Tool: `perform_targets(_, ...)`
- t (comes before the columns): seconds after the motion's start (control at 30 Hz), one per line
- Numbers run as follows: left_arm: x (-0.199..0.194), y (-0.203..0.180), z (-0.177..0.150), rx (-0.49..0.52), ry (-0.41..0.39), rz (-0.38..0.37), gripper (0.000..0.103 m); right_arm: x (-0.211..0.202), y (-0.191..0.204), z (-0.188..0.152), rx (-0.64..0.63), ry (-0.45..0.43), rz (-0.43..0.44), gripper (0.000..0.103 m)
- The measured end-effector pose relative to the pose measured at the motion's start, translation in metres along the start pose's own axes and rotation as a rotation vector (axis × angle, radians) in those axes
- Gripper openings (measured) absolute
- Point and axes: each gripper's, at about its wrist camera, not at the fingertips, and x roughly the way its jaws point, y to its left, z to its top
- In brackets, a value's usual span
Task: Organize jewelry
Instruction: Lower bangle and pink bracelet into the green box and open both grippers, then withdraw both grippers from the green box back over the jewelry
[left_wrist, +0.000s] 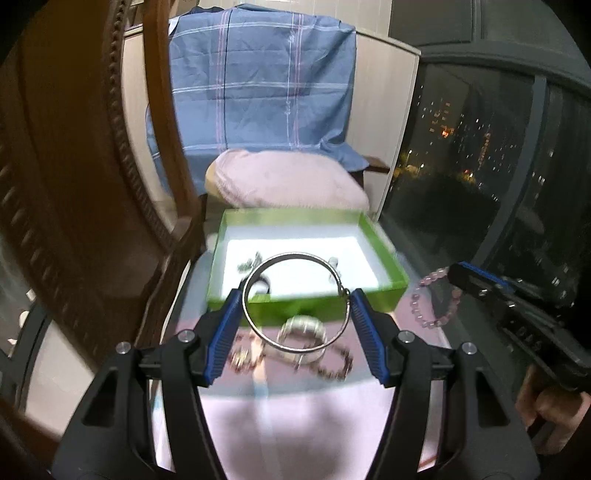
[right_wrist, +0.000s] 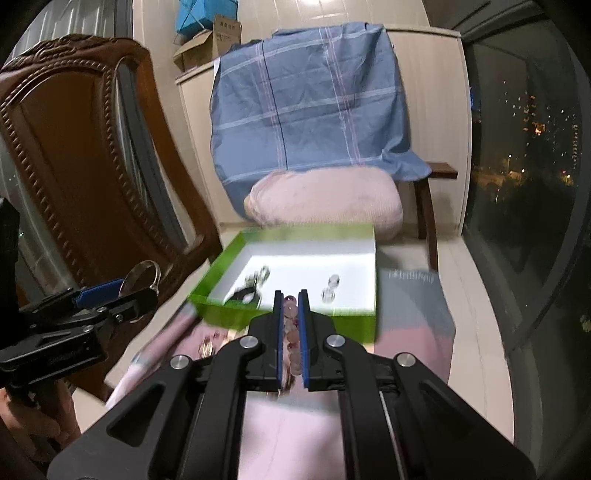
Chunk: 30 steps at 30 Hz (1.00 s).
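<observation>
My left gripper is shut on a silver bangle, held across its width just before the green box; the bangle also shows in the right wrist view. My right gripper is shut on a pink bead bracelet, which hangs from it in the left wrist view. The green box has a white floor with a few small pieces of jewelry. A wide silver ring band and dark bead bracelets lie on the pink cloth below the bangle.
A carved wooden chair back stands at the left. Behind the box is a chair with a pink cushion and a blue plaid cloth. A dark window runs along the right.
</observation>
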Motion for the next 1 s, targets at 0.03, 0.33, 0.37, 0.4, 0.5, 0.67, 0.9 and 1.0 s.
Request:
perform_targets(0.03,0.008,-0.002,0.011,0.002,-0.006,-0.013,0.06,0.007,-0.002,0.008,-0.001,-0.014,-0.006,0.008)
perform_targets(0.33,0.13,0.004,0.055,-0.046,0.105,-0.071,0.06,0.101,-0.039,0.037,0.058,0.022,-0.083,0.008)
perform_targets(0.37,0.141,0.005,0.054,-0.049,0.12,-0.07,0.06,0.111,-0.044,0.035,0.063,0.032,-0.095,0.008)
perform_targets(0.4,0.155,0.007,0.053,-0.058,0.136,-0.065,0.06,0.118,-0.047,0.035,0.067,0.043,-0.103,0.008)
perform_targets(0.5,0.182,0.014,0.051,-0.1,0.171,-0.07,0.06,0.142,-0.059,0.031,0.084,0.086,-0.12,0.008)
perform_targets(0.67,0.204,0.017,0.047,-0.097,0.227,-0.095,0.067,0.163,-0.065,0.022,0.05,0.142,-0.17,0.023)
perform_targets(0.9,0.106,0.021,0.086,-0.069,0.055,-0.114,0.095,0.067,-0.063,0.047,0.105,-0.131,-0.154,0.068)
perform_targets(1.0,0.025,0.024,0.096,-0.055,-0.104,-0.107,0.099,0.009,-0.064,0.044,0.14,-0.271,-0.135,0.076)
